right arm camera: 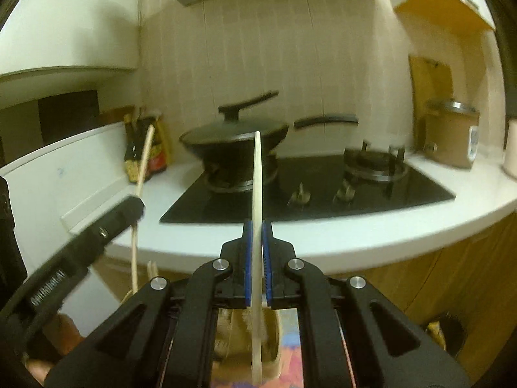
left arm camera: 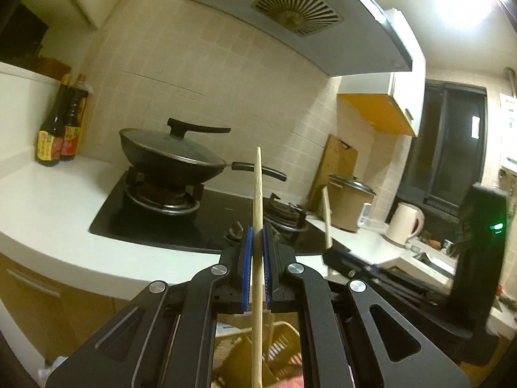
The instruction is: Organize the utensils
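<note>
chopstick (left arm camera: pixel 257 200) upright between left gripper (left arm camera: pixel 257 236) fingers

R gripper (right arm camera: pixel 257 229) clamped on pale chopstick (right arm camera: pixel 257 174), upright. L gripper (right arm camera: pixel 137 208) at left w/ 2nd chopstick (right arm camera: pixel 144 158). Lidded wok (right arm camera: pixel 234 139) on stove (right arm camera: pixel 307 190) behind.

A lidded wok (left arm camera: pixel 171 158) sits on the black hob's (left arm camera: pixel 181 216) left burner. Two sauce bottles (left arm camera: pixel 61 126) stand far left; a rice cooker (left arm camera: pixel 350 202) and kettle (left arm camera: pixel 405 223) stand right.
</note>
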{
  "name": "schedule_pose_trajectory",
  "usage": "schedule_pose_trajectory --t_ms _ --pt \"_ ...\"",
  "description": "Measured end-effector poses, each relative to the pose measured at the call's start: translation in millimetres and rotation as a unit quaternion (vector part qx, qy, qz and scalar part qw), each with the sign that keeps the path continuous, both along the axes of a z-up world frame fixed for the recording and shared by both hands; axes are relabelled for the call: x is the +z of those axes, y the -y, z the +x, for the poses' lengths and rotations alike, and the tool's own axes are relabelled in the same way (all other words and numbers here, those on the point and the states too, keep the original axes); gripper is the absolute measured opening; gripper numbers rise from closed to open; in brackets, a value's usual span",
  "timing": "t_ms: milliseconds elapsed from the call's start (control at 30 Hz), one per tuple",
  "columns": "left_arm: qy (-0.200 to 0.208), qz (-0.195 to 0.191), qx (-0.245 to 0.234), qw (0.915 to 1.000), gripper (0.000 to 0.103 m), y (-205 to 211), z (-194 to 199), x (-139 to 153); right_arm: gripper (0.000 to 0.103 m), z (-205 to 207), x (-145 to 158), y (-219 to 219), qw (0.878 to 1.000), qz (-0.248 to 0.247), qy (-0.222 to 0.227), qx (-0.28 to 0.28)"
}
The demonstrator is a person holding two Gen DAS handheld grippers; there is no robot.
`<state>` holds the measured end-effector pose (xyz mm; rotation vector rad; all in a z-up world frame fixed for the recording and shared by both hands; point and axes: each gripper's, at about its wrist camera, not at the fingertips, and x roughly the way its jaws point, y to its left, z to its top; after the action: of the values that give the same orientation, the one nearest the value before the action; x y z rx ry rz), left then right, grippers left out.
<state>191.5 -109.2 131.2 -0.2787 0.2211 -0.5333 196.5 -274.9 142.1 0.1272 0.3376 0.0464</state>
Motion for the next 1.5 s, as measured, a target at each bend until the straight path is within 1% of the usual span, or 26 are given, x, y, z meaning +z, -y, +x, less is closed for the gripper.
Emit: schedule_pose_trajectory --t_ms 167,267,333,400,467,567,600,633,667,733,800,867,900,933,967,1000,1033,1100,1167,1200,1267,1333,1433,1467,1500 --pt "0.007 0.007 0.012 0.9999 0.004 10 13 -13 0.004 7 -6 -2 0.999 -0.013 0.038 -0.012" --pt "0.024 0.013 0.010 0.9996 0.004 15 12 -20 0.004 12 -16 -5 0.998 -0.025 0.060 -0.017" --pt "0.025 0.018 0.006 0.9995 0.005 17 12 -24 0.004 13 -21 -8 0.998 -0.032 0.054 -0.009" --pt "0.024 0.015 0.005 0.9996 0.005 14 10 -29 0.004 10 -28 -8 0.998 -0.032 0.049 -0.005" --pt "0.018 0.013 -0.002 0.9998 0.016 9 8 -31 0.008 6 -32 -6 0.999 -0.028 0.042 0.001" --pt "0.014 0.011 -0.008 0.9998 0.017 0 0 -30 0.023 -7 -33 2 1.000 -0.003 0.029 0.009" --pt "0.015 0.009 -0.010 0.9998 0.019 -5 -6 -28 0.035 -15 -32 7 1.000 0.009 0.026 0.011" --pt "0.016 0.009 -0.012 0.9998 0.024 -9 -11 -27 0.049 -23 -32 9 0.999 0.018 0.026 0.009" --pt "0.016 0.008 -0.014 0.9997 0.030 -15 -17 -25 0.054 -31 -33 12 0.999 0.025 0.027 0.007" --pt "0.016 0.003 -0.020 0.9997 0.038 -29 -32 -21 0.055 -50 -34 17 0.999 0.033 0.028 0.003" --pt "0.018 -0.002 -0.020 0.9996 0.042 -43 -51 -20 0.055 -67 -39 18 0.999 0.036 0.019 0.003" --pt "0.016 -0.002 -0.020 0.9997 0.052 -55 -67 -23 0.055 -81 -46 17 0.999 0.040 0.007 0.005" --pt "0.016 0.000 -0.017 0.9997 0.055 -61 -78 -27 0.057 -89 -52 15 0.999 0.043 -0.001 0.006" --pt "0.017 0.003 -0.013 0.9998 0.061 -66 -85 -30 0.063 -97 -58 13 0.999 0.043 -0.007 0.004" --pt "0.018 0.007 -0.005 0.9998 0.066 -70 -95 -35 0.067 -107 -66 9 0.999 0.042 -0.014 0.003" --pt "0.019 0.017 0.009 0.9996 0.068 -75 -107 -42 0.073 -115 -74 6 0.999 0.041 -0.017 0.001" --pt "0.019 0.025 0.018 0.9993 0.073 -78 -114 -47 0.076 -121 -80 4 0.999 0.039 -0.020 -0.001" --pt "0.016 0.046 0.040 0.9980 0.076 -82 -129 -60 0.078 -135 -97 -3 0.999 0.033 -0.029 -0.004" --pt "0.006 0.063 0.061 0.9962 0.083 -85 -140 -78 0.084 -145 -113 -9 0.998 0.039 -0.038 -0.010" --pt "-0.001 0.072 0.074 0.9946 0.084 -85 -145 -89 0.087 -151 -123 -12 0.998 0.042 -0.040 -0.013" --pt "-0.005 0.088 0.097 0.9914 0.085 -84 -148 -104 0.091 -159 -136 -19 0.999 0.031 -0.035 -0.028" --pt "-0.003 0.104 0.129 0.9861 0.086 -81 -149 -116 0.094 -168 -148 -30 0.999 -0.001 -0.019 -0.047" --pt "0.013 0.136 0.168 0.9763 0.086 -75 -153 -125 0.095 -173 -154 -40 0.997 -0.040 0.000 -0.067" --pt "0.018 0.143 0.179 0.9732 0.089 -74 -153 -125 0.095 -171 -154 -40 0.997 -0.039 -0.001 -0.068" --pt "0.019 0.144 0.185 0.9720 0.091 -75 -153 -127 0.095 -170 -159 -36 0.997 -0.028 -0.006 -0.069"
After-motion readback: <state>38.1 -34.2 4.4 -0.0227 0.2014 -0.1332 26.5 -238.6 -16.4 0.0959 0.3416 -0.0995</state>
